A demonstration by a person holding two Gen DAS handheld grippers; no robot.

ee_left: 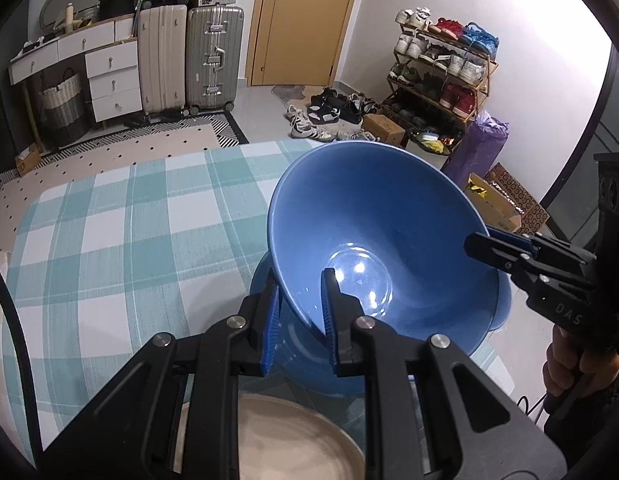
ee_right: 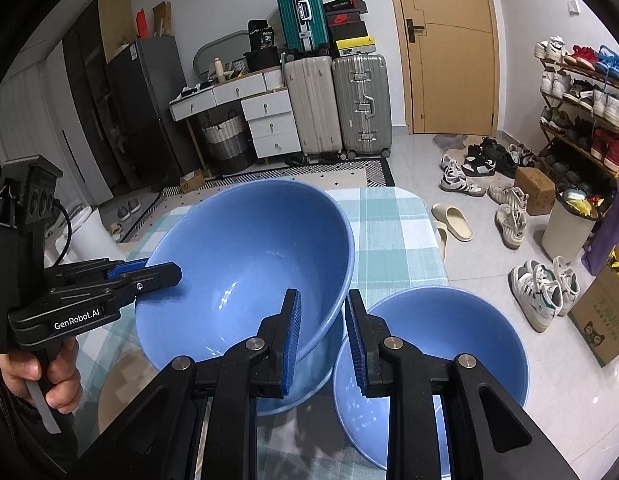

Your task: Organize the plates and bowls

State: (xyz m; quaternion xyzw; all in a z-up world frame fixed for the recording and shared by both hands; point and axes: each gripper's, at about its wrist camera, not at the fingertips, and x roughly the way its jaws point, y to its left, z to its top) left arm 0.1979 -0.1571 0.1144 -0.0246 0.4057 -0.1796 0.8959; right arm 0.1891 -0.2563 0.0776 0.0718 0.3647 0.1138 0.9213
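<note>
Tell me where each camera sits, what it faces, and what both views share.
Left wrist: on the left claw, facing forward and down at the big blue bowl it grips by the rim; right claw and hand show.
Right wrist: on the right claw, facing the same bowl; left claw and hand show.
Shared: bowl, checked cloth, suitcases, door.

Blue bowl (ee_right: 245,264) tilted, above 2nd blue bowl (ee_right: 441,344).
</note>
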